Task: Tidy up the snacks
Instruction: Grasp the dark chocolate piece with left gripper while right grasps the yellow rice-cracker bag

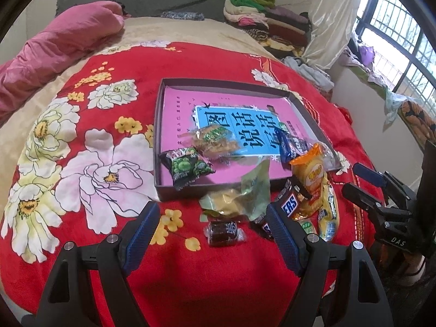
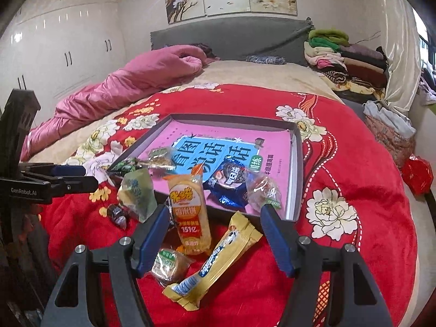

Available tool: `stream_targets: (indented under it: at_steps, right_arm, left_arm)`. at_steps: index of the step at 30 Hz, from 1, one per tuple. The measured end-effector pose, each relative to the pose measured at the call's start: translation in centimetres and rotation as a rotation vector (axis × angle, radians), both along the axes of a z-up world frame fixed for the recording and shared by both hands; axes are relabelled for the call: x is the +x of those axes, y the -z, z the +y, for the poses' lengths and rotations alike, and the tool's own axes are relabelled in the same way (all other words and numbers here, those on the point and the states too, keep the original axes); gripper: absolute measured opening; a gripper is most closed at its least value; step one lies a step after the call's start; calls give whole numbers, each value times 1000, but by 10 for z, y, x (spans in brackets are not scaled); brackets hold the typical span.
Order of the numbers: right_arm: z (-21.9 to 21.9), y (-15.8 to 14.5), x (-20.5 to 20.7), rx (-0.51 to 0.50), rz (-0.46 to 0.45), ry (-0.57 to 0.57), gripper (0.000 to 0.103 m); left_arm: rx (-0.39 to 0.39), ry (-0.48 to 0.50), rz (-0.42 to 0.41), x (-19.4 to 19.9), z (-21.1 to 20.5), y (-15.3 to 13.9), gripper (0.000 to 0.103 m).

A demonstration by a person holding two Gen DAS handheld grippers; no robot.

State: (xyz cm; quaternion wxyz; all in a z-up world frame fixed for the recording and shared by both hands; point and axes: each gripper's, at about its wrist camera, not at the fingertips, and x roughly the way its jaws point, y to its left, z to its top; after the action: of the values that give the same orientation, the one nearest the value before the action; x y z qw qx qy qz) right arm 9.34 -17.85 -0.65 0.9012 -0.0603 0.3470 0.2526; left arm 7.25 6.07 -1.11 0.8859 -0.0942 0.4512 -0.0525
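Note:
A shallow dark box (image 1: 160, 147) with a pink and blue printed floor lies on the red flowered blanket; it also shows in the right wrist view (image 2: 297, 163). Inside it lie a green pea pack (image 1: 186, 164), a clear cracker pack (image 1: 215, 140) and a blue Oreo pack (image 2: 230, 184). In front lie a green wrapper (image 1: 245, 193), a dark candy (image 1: 222, 231), a Snickers bar (image 1: 286, 204), an orange rice-cracker pack (image 2: 188, 212), a yellow bar (image 2: 215, 261) and a small cake pack (image 2: 169, 265). My left gripper (image 1: 212, 234) is open above the dark candy. My right gripper (image 2: 215, 234) is open around the orange pack and yellow bar.
A pink duvet (image 2: 122, 87) lies at the far left of the bed. Folded clothes (image 2: 346, 60) are stacked by the headboard at the right. A window (image 1: 403, 41) and cluttered sill are to the right. A red bag (image 2: 418, 174) lies off the bed's right side.

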Motion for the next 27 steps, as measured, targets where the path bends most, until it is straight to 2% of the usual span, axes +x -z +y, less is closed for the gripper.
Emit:
stream_targets:
  at_steps: [9, 27]
  right_arm:
    - [10, 5, -6, -23, 5, -30, 69]
    - [29, 15, 3, -4, 9, -56, 69]
  left_arm:
    - [6, 25, 43, -1, -10, 12, 81]
    - [29, 39, 89, 6, -18, 38, 81]
